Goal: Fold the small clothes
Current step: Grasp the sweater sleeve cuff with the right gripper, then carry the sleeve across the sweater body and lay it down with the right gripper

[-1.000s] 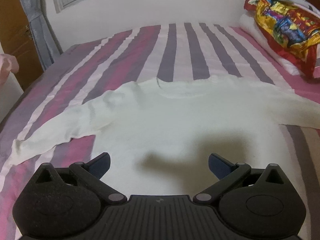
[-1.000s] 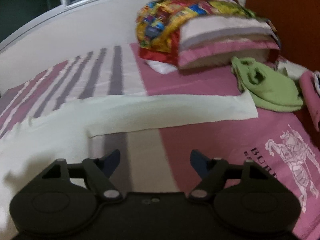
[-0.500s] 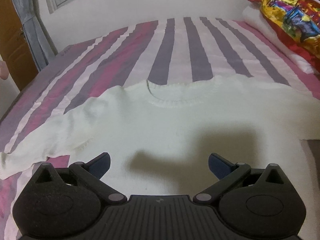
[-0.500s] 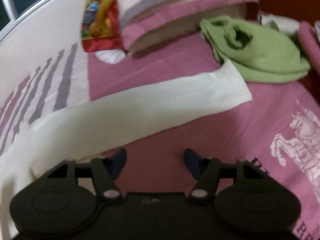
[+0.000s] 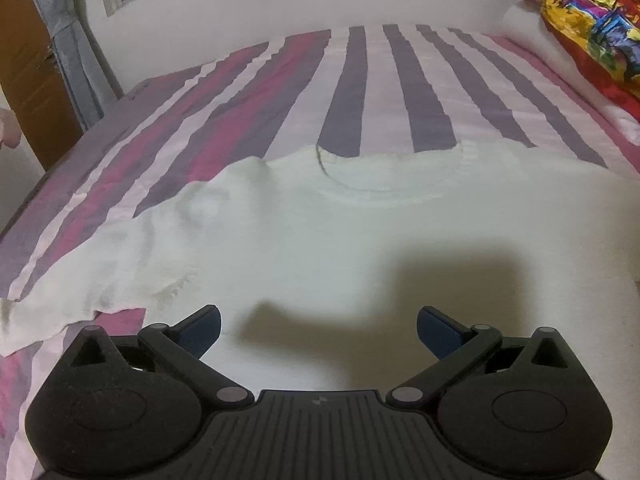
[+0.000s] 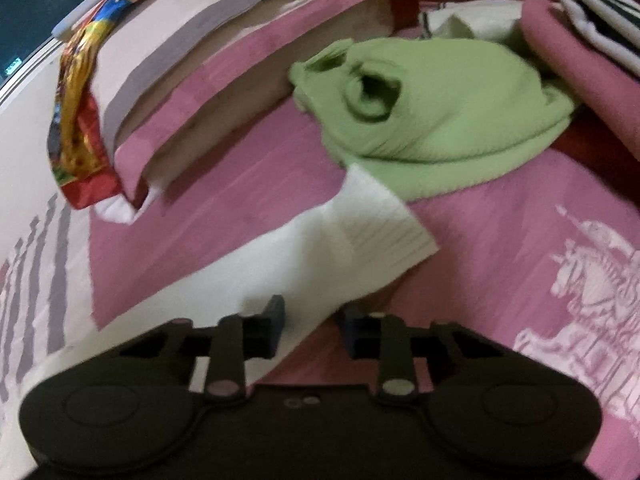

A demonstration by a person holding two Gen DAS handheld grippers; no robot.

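A cream long-sleeved sweater (image 5: pixel 360 236) lies flat on the striped bed, collar (image 5: pixel 392 176) away from me. My left gripper (image 5: pixel 319 326) is open and empty, low over the sweater's body. Its left sleeve (image 5: pixel 100 288) trails off to the left. In the right wrist view the right sleeve (image 6: pixel 320 256) stretches toward the ribbed cuff (image 6: pixel 388 228). My right gripper (image 6: pixel 310 322) has its jaws partly closed around the sleeve's lower edge; a gap still shows between the fingers.
A crumpled green garment (image 6: pixel 432 120) lies just beyond the cuff. Stacked pillows (image 6: pixel 224 56) and a colourful blanket (image 5: pixel 588 28) are at the head of the bed. A folded pink cloth (image 6: pixel 572 64) is at the far right. A curtain (image 5: pixel 76 48) hangs at the left.
My left gripper has moved forward over the sweater toward the collar. My right gripper has moved along the sleeve toward the cuff, dropped onto it, and its jaws have narrowed.
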